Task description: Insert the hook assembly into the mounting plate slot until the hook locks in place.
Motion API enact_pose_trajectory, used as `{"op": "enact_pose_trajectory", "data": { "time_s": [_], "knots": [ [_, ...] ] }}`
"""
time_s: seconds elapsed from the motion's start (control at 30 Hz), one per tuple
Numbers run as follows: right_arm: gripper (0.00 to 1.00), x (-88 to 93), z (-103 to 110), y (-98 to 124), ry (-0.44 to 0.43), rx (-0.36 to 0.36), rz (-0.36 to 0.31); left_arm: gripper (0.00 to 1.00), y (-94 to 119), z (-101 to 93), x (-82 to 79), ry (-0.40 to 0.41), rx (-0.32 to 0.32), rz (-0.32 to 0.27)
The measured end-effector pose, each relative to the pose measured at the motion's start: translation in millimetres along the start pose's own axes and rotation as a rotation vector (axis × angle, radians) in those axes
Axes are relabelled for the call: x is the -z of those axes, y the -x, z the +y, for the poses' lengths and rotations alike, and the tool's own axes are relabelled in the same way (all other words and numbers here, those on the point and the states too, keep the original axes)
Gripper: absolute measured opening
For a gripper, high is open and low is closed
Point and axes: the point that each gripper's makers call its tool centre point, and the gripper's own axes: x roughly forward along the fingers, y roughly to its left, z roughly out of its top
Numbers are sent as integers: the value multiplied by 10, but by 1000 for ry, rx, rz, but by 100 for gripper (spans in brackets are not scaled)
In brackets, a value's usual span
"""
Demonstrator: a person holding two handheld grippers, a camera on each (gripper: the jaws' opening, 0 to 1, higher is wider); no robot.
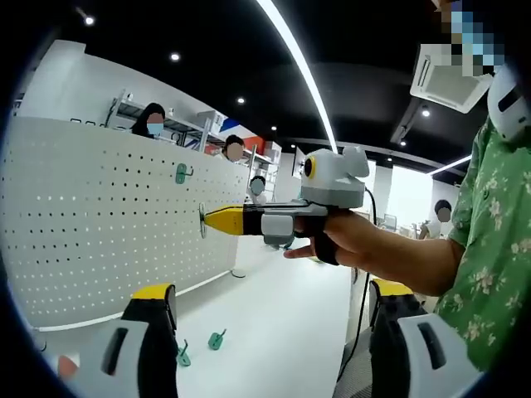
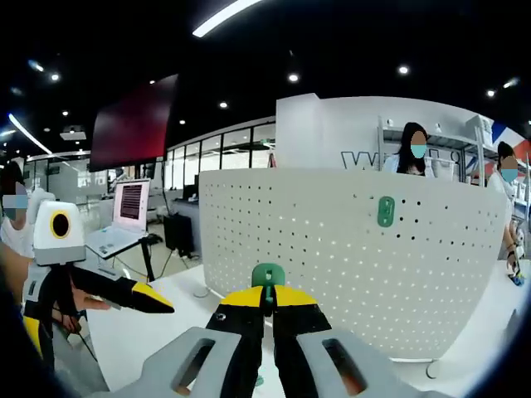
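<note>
White pegboard (image 2: 348, 249) fills mid-frame, one green hook (image 2: 386, 211) mounted; right gripper (image 2: 268, 300) clamps another hook (image 2: 268, 278); left gripper (image 1: 274, 300) gapes empty.

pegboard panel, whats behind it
Behind the white pegboard panel stand metal shelves and seated people, visible above its top edge. Everything lower is hidden by the panel.
</note>
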Motion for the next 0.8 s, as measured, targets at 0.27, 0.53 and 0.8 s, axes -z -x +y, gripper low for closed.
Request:
{"op": "enact_pose_trajectory", "data": {
  "time_s": [0.27,0.53,0.8],
  "knots": [
    [1,-187,-194,-108,-3,57,-38,98,16,2,1,-3,3,1],
    [1,-248,-297,-180,-1,90,-49,98,37,18,16,1,3,4],
    [1,-337,-544,-160,-7,142,-68,97,46,38,32,6,3,6]
  ]
}}
